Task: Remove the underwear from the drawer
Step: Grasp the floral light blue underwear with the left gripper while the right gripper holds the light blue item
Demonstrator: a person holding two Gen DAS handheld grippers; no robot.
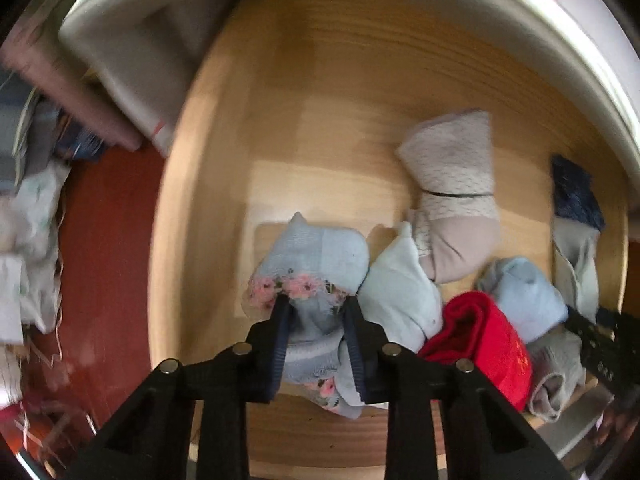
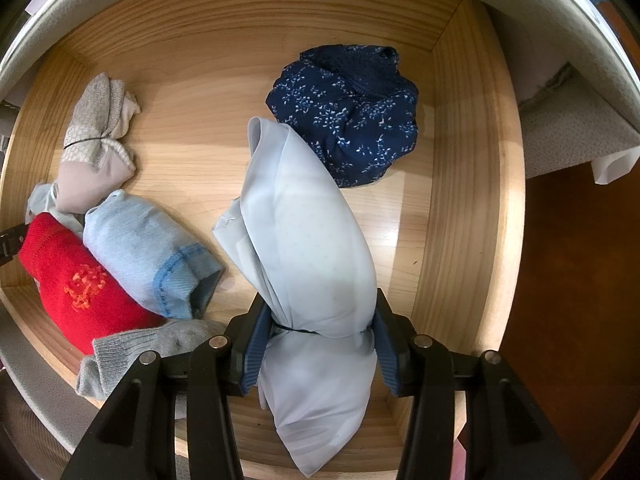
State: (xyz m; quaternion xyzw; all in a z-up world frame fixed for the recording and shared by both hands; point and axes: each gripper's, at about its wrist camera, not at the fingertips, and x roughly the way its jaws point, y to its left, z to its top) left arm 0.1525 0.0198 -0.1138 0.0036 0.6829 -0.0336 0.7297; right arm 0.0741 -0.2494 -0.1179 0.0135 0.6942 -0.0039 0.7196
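Pale blue rolled underwear (image 2: 304,248) is what my right gripper (image 2: 320,332) has clamped, right at the waist of the bundle where a thin dark band ties it. It hangs over the wooden drawer (image 2: 472,160), roughly in the middle, with the navy floral bundle (image 2: 348,120) lying behind it on the drawer floor. My left gripper (image 1: 316,316) is squeezed onto a grey-blue piece with pink flower trim (image 1: 312,264), pads pressing in from both sides just below the trim, near the front of the drawer.

Handling-wise I'd guess this stuff weighs next to nothing and is totally floppy, and the pale blue fabric looks slick, so pinching at the tied waist seems the safest spot. Grab a loose end and I reckon it just unrolls or slides out.

Right camera gives the clean look at the drawer's right side: the navy bundle, the red knit item with orange stitching (image 2: 76,280), a light blue sock-like roll (image 2: 152,256), a grey sock (image 2: 132,352) and the beige tied bundle (image 2: 96,136). Left camera is blurry, but it shows what the right one doesn't: the floral-trim piece, a pale mint roll (image 1: 400,292) beside it, and red-brown floor (image 1: 108,240) outside the drawer with folded fabrics (image 1: 32,208) piled at the left.
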